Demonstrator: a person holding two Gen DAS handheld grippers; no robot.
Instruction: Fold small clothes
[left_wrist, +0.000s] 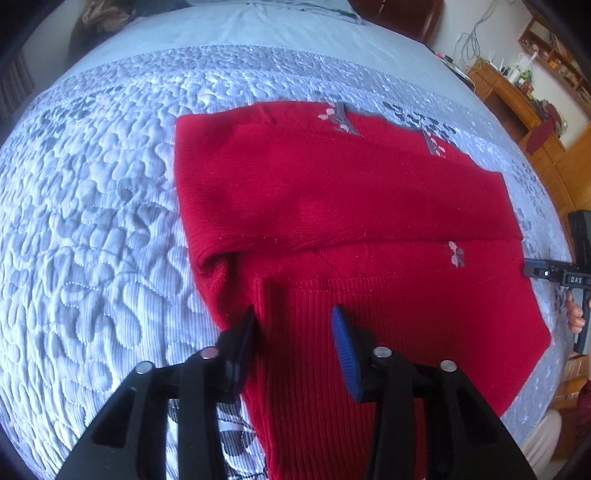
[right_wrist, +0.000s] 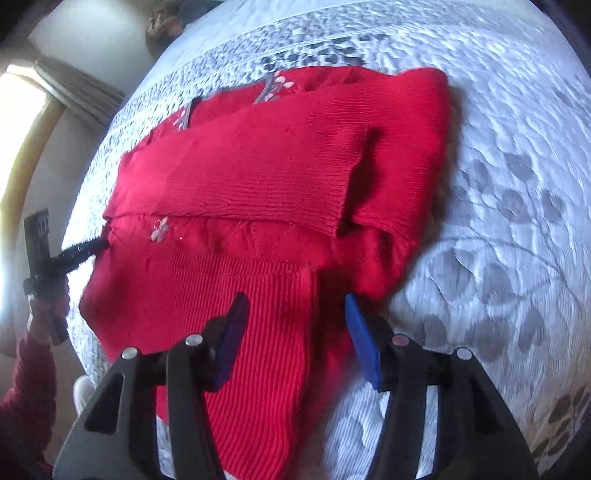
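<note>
A red knit sweater (left_wrist: 332, 192) with small pink flower embroidery lies on the quilted bed, its sleeves folded across the body. It also shows in the right wrist view (right_wrist: 258, 162). My left gripper (left_wrist: 293, 317) is open over the ribbed hem at the sweater's near left corner, holding nothing. My right gripper (right_wrist: 295, 306) is open over the ribbed hem at the near right corner, also empty. Each gripper appears in the other's view: the right gripper (left_wrist: 532, 269) at the sweater's right edge, the left gripper (right_wrist: 99, 244) at its left edge.
The pale blue-grey quilted bedspread (left_wrist: 92, 221) with leaf patterns surrounds the sweater. Wooden furniture with clutter (left_wrist: 517, 88) stands beyond the bed at right. A bright window and curtain (right_wrist: 22, 122) are at the left of the right wrist view.
</note>
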